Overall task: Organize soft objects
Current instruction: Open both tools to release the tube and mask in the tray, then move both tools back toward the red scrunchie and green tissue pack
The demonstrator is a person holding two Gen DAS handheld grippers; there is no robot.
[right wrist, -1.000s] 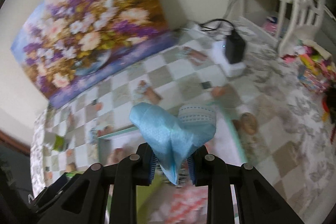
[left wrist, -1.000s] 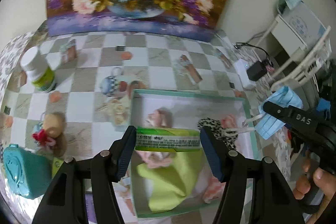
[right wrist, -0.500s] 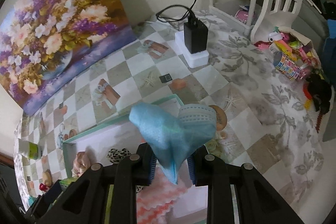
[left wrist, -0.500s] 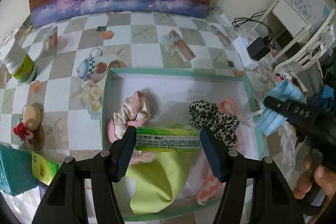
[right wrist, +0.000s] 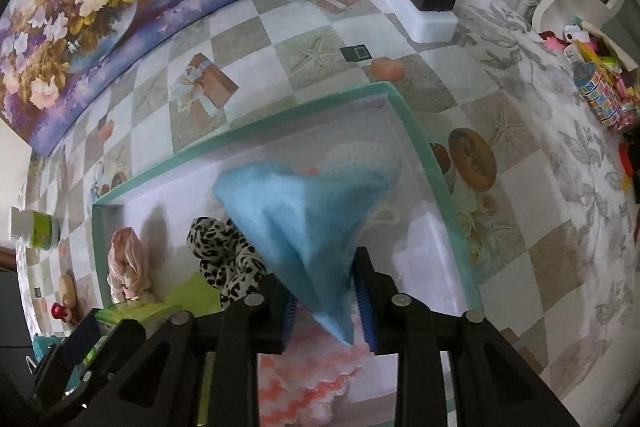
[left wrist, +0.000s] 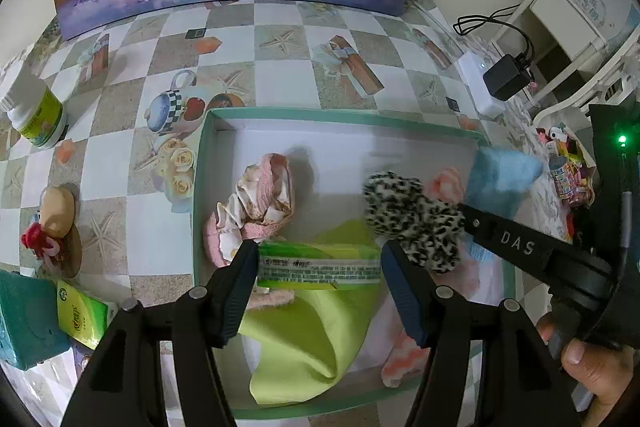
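Far left on the checkered tablecloth (left wrist: 280, 83): white bottle (left wrist: 34, 115), teal case (left wrist: 24, 323), green packet (left wrist: 82, 315). Centre, above the teal-rimmed box (left wrist: 320, 117) with pink scrunchie (left wrist: 260, 199), lime cloth (left wrist: 308, 339) and leopard scrunchie (left wrist: 412, 219) inside: left gripper (left wrist: 319, 267) clamped on a green tissue pack (left wrist: 318, 266). Rightward, over the box's right half: right gripper (right wrist: 326, 301) closed on a blue face mask (right wrist: 308, 223).

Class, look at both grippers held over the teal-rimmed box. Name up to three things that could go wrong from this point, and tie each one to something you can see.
1. The blue face mask hangs from the right gripper near the box rim; released here, it might drape over the edge.
2. The tissue pack in the left gripper could land on the green cloth and bury it.
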